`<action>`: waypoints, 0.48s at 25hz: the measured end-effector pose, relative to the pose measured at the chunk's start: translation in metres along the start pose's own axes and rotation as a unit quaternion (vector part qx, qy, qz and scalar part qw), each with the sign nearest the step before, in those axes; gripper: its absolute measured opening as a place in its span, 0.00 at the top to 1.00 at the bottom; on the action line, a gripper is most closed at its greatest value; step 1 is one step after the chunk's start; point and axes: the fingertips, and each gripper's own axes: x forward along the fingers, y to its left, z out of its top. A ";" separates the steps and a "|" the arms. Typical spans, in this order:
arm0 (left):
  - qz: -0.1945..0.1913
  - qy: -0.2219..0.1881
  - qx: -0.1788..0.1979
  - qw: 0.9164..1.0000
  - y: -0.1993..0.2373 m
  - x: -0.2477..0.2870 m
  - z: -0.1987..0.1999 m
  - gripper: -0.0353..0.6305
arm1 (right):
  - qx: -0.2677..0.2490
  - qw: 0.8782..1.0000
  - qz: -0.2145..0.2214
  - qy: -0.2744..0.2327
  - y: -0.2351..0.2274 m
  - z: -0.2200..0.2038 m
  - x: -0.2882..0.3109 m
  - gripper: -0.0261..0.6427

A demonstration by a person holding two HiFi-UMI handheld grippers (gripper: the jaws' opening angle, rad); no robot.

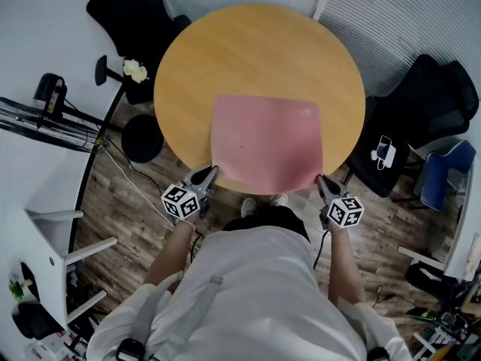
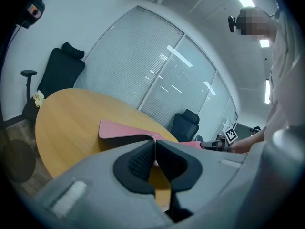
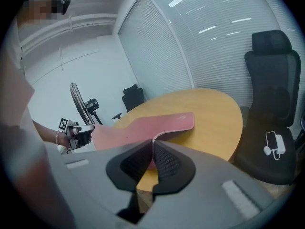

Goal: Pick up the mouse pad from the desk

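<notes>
A pink mouse pad (image 1: 267, 141) lies on the round wooden desk (image 1: 248, 51), its near edge lifted off the surface. My left gripper (image 1: 209, 176) is shut on the pad's near left corner, my right gripper (image 1: 322, 182) on its near right corner. In the left gripper view the pink mouse pad (image 2: 124, 129) curves up from the desk (image 2: 66, 123) into the closed left gripper (image 2: 155, 143). The right gripper view shows the mouse pad (image 3: 157, 123) rising the same way to the shut right gripper (image 3: 153, 143), far edge still resting on the desk (image 3: 214, 113).
Black office chairs stand beyond the desk at the back left (image 1: 124, 10) and at the right (image 1: 432, 100); a phone on a cable (image 1: 384, 151) lies on the right chair. A white shelf unit (image 1: 45, 254) stands at the left. A black stool (image 1: 143, 138) sits by the desk's left side.
</notes>
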 end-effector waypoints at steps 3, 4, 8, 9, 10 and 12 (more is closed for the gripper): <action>-0.004 -0.010 0.005 1.000 -0.003 0.003 0.012 0.92 | -0.006 1.000 0.002 -0.011 0.005 0.013 0.001 0.94; -0.005 -0.013 0.007 1.000 -0.004 0.004 0.016 0.92 | -0.008 1.000 0.002 -0.015 0.007 0.017 0.001 0.94; -0.006 -0.022 0.016 1.000 -0.008 0.007 0.031 0.92 | -0.017 0.999 0.005 -0.030 0.016 0.035 0.004 0.94; -0.006 -0.025 0.019 1.000 -0.010 0.008 0.035 0.92 | -0.019 0.999 0.006 -0.034 0.018 0.039 0.005 0.94; -0.006 -0.027 0.022 0.999 -0.012 0.009 0.038 0.92 | -0.021 0.999 0.007 -0.037 0.020 0.043 0.005 0.94; -0.007 -0.031 0.029 0.999 -0.015 0.010 0.047 0.92 | -0.025 0.999 0.006 -0.043 0.023 0.050 0.005 0.94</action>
